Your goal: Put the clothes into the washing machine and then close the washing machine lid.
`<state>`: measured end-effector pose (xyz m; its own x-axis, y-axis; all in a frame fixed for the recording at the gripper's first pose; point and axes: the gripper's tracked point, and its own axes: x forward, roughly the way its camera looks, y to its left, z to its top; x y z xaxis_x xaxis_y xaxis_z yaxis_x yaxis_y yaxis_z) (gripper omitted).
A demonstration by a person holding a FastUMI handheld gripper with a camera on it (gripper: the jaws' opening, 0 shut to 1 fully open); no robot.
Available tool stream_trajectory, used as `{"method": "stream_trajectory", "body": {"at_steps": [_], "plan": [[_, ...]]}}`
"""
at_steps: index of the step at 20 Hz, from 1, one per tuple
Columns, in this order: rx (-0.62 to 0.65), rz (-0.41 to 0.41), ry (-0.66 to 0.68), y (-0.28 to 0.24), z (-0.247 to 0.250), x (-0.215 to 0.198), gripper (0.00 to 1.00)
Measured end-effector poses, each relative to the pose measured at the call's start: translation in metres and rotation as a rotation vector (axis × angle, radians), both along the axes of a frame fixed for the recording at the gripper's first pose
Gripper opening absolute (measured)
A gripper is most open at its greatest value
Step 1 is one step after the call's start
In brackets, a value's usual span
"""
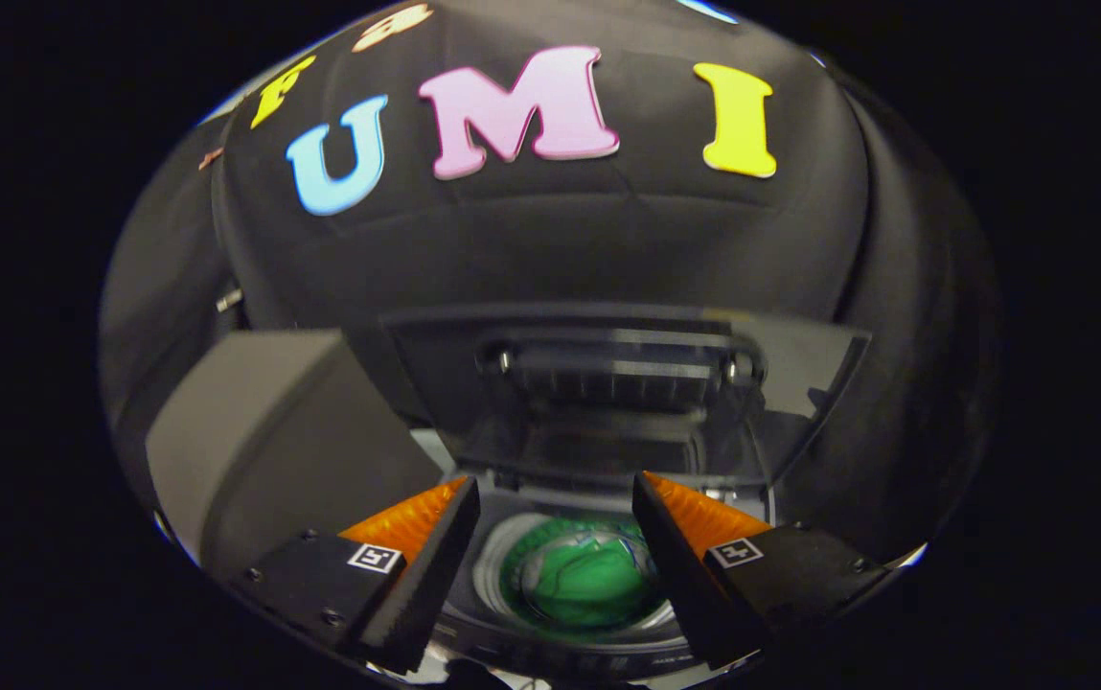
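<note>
**Clothes in drum; lid closing outstanding**

The gripper [555, 498] sits low in the frame, fingers spread wide and holding nothing. Between them, at lower centre, the green cloth garment [588, 580] lies inside the round white-rimmed drum [491, 575] of the dark top-loading washing machine [473, 623]. The translucent smoked-plastic lid [627, 393] stands raised at mid-frame, just beyond the fingertips. A grey box-shaped object [272, 431] occupies the left; its nature cannot be told.

Assessment: loading appears complete. The next move calls for reaching the lid's upper edge and drawing it forward and down until seated.
</note>
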<state>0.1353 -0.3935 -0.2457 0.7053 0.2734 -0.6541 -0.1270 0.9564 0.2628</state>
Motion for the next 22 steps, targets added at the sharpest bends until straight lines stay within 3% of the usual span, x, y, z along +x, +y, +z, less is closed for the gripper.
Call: {"method": "stream_trajectory", "body": {"at_steps": [4,7,8,9,22], "plan": [[-0.038,-0.065,-0.208,-0.019,0.049,0.092,0.99],[-0.097,-0.089,-0.071,-0.035,-0.011,0.116,0.99],[-0.055,-0.116,-0.140,-0.035,-0.004,0.132,0.99],[-0.074,-0.106,-0.077,-0.040,-0.019,0.123,1.00],[-0.058,-0.061,-0.166,-0.039,-0.006,0.104,1.00]]}}
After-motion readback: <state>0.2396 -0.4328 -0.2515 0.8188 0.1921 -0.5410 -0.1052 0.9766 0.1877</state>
